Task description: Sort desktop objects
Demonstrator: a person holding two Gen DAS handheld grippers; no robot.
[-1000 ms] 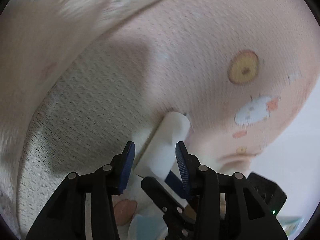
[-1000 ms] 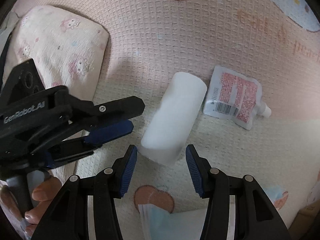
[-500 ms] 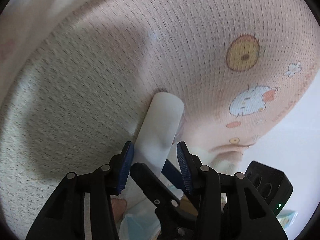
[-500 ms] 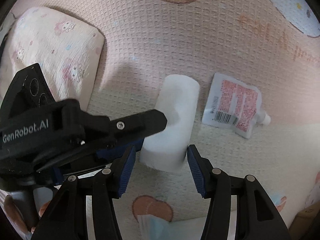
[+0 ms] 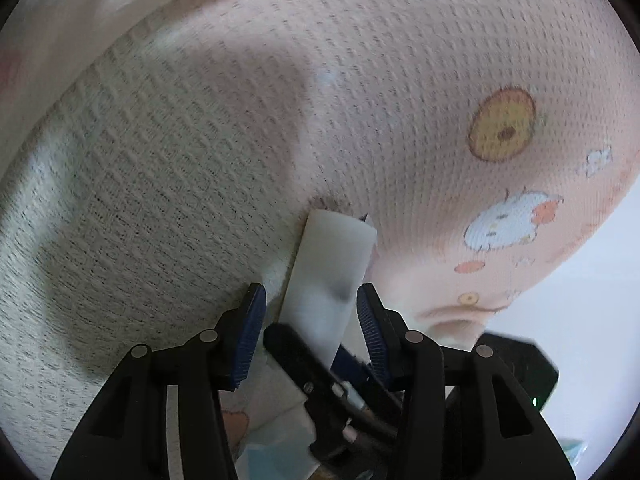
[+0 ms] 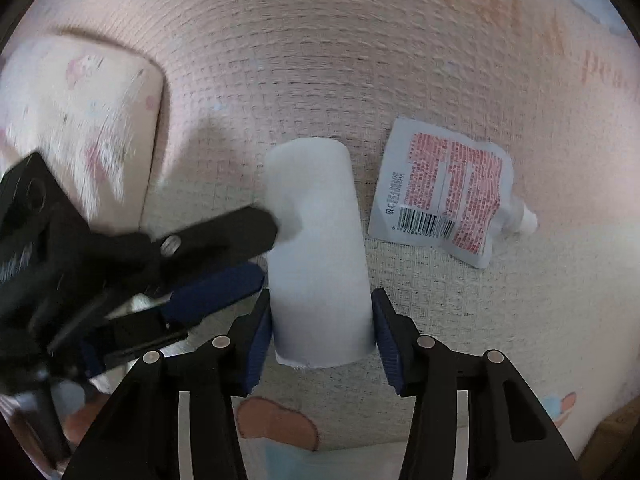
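A white soft roll [image 6: 316,248] lies on the waffle-weave blanket [image 6: 320,60]. My right gripper [image 6: 322,320] straddles the roll's near end. Its jaws are closing, and both blue pads lie against the roll's sides. My left gripper [image 6: 248,256] reaches in from the left. One black fingertip [image 6: 264,224] pushes a dent into the roll's side. In the left wrist view the roll [image 5: 332,264] runs up between the left gripper's [image 5: 310,312] fingers. These jaws are opening, with a gap on the left side. A finger of the right gripper [image 5: 304,364] crosses in front.
A flat spout pouch [image 6: 444,196] with red print and a barcode lies just right of the roll. A printed cushion [image 6: 80,120] sits at the left. A pale blue mask [image 6: 296,460] lies at the near edge. The blanket's edge [image 5: 532,280] drops off at the right.
The right gripper slid forward over the roll's near end and its jaws narrowed onto it. The left gripper moved in from the left until a fingertip dented the roll.
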